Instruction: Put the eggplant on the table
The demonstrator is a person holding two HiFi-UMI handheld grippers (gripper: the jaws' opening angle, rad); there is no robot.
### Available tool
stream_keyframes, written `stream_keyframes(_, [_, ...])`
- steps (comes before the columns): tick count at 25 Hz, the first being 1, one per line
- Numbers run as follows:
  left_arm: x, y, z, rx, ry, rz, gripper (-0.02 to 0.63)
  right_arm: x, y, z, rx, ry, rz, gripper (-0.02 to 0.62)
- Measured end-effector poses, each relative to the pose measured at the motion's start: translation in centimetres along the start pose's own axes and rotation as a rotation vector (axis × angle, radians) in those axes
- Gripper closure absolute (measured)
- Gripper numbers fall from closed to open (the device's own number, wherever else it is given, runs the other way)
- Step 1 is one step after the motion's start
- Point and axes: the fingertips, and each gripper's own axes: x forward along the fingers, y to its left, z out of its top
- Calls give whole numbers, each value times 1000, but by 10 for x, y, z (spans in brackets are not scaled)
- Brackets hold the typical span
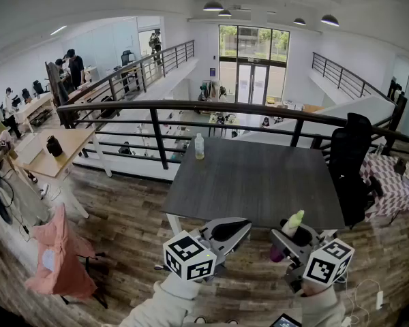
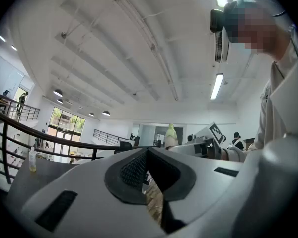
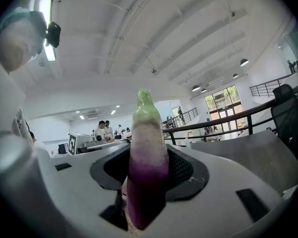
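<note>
A: Mezzanine office, dark grey worktop (image 1: 259, 182) by the railing (image 1: 191, 106), with a bottle (image 1: 200, 146) at its far edge.
B: Eggplant?
A: Eggplant (image 3: 148, 157) is upright, green tip up, clamped between the right gripper (image 1: 292, 237)'s fingers (image 3: 183, 168). It's in the air at the worktop's near edge.
B: Left?
A: Left gripper (image 1: 242, 227) is beside it, fingers (image 2: 134, 170) pressed together, nothing in them.

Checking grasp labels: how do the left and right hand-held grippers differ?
Jaws: together on the left hand-held gripper, spread on the right hand-held gripper. Load: left holds nothing; right clamps an upright purple-and-white eggplant with green cap. Both are white with marker cubes, by the dark grey table.
</note>
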Motion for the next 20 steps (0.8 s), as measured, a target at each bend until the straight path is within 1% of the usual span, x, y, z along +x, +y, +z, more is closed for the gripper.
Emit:
stream_keyframes(8, [-3,3,-3,2,8,15,600,0,-2,-4,4,0,-6,395])
stream_keyframes(13, [3,4,-5,5,21,16,600,-6,-8,2,65,-33,16,396])
stream_keyframes(15, [5,3,-5,9,29,14,600,-9,-12,4,74,-41,16,396])
stream_keyframes(20, [13,-3,1,21,28,10,600,-17,-11,12,56,-48,36,395])
